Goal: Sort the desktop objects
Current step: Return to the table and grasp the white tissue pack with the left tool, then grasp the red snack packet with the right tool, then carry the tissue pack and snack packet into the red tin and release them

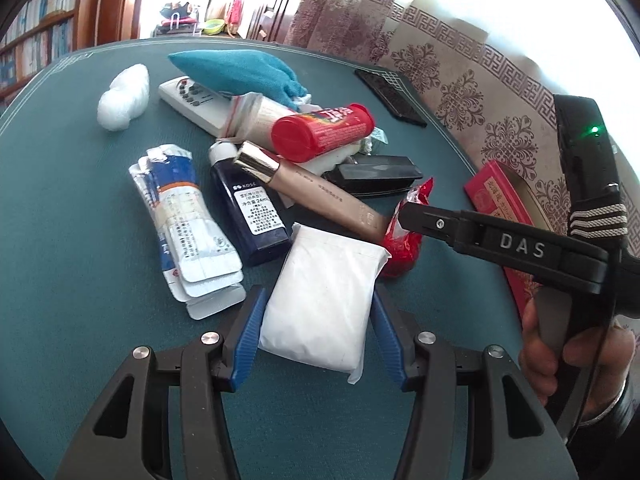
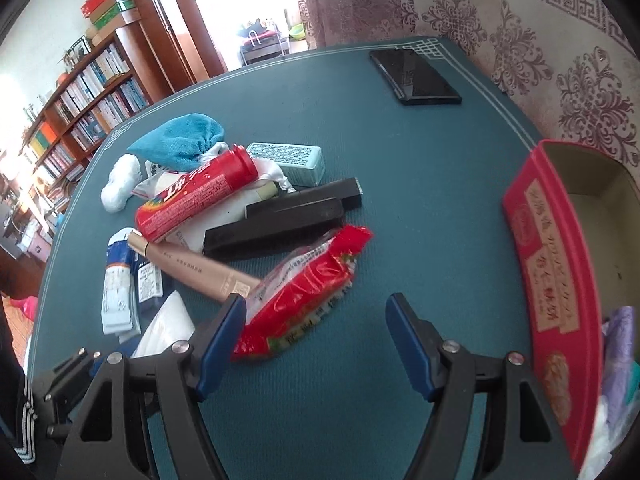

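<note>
Both tongs, left tongs (image 1: 318,314) and right tongs (image 2: 316,320), are black with ribbed blue pads and silver screws; one bears "DAS" lettering and a green light.

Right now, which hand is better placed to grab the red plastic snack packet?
Right. The right gripper has open jaws around the near end of the red plastic snack packet, with the open red tin box close beside it. The left gripper is busy, closed on the white soft packet.
</note>
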A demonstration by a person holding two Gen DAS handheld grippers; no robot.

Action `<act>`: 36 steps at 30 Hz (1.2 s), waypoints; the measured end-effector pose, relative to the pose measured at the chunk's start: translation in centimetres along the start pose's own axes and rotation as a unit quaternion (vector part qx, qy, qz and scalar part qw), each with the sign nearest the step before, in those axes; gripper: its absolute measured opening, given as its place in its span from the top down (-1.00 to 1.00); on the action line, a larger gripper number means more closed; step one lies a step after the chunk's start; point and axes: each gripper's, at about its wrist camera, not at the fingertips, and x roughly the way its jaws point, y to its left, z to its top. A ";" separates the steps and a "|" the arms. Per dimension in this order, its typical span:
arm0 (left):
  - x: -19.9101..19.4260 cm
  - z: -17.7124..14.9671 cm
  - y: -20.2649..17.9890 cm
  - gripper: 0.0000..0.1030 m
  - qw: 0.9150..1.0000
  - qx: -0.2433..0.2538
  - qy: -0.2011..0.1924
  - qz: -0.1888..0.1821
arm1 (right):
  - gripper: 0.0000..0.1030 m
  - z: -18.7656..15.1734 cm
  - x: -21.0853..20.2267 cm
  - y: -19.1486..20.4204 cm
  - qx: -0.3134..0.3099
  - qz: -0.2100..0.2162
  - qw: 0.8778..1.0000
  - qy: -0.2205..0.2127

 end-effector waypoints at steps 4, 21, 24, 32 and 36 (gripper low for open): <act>-0.1 0.0 -0.1 -0.08 1.000 -0.003 -0.002 0.002 | -0.37 0.1 1.0 0.5 -0.010 0.004 1.000 0.007; -0.6 -0.3 -0.4 -0.07 1.000 -0.001 -0.013 0.011 | 0.20 -3.7 -2.5 0.0 -0.048 -0.030 0.998 -0.030; -1.0 -0.4 -0.5 -0.07 1.000 0.003 -0.019 0.014 | 0.21 -4.0 -4.5 -0.2 -0.044 -0.032 0.997 -0.050; -2.4 -0.5 -1.9 -0.07 0.998 0.028 -0.045 0.022 | 0.21 -5.4 -9.6 -2.1 -0.015 -0.063 0.992 -0.107; -4.6 -1.4 -3.9 -0.07 0.996 0.053 -0.066 0.018 | 0.21 -7.0 -12.7 -4.1 0.011 -0.086 0.988 -0.129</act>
